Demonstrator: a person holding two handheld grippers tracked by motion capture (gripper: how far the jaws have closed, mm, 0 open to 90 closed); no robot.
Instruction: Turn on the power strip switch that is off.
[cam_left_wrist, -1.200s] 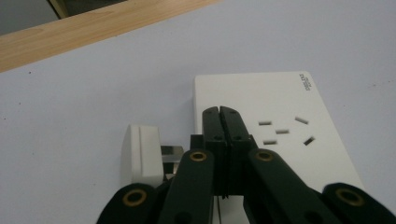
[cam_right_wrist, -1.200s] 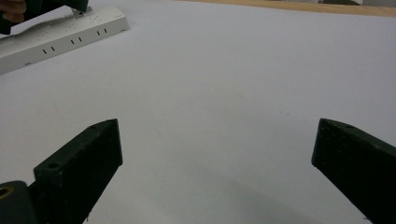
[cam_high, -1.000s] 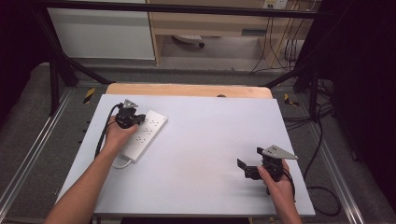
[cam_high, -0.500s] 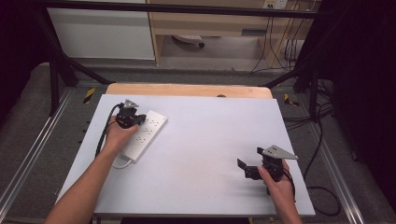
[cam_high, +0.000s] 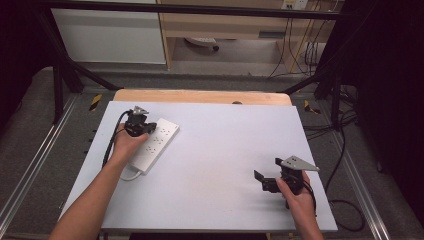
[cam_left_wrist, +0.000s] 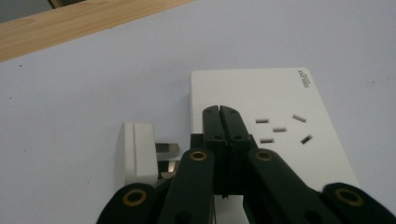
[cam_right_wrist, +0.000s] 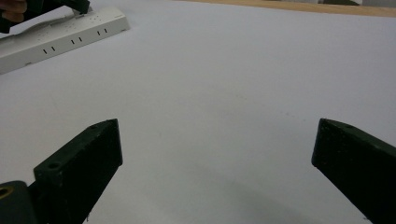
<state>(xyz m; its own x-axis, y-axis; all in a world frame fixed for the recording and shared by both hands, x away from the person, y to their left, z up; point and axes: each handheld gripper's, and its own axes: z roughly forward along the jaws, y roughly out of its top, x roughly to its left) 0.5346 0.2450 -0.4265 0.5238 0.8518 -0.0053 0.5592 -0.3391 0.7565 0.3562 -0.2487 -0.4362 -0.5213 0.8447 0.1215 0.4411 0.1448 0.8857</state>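
At the left of the high view, the left gripper (cam_high: 142, 125) hangs over the near-left end of a white power strip (cam_high: 159, 143), which lies slanted on the left part of the white table (cam_high: 220, 150). In the left gripper view its jaws are pressed together with nothing between them, over the strip's edge, and a white plug (cam_left_wrist: 136, 154) lies just left of the strip with its metal pins toward the jaws. At the lower right of the high view, the right gripper (cam_high: 264, 181) rests low over bare table, jaws wide apart and empty.
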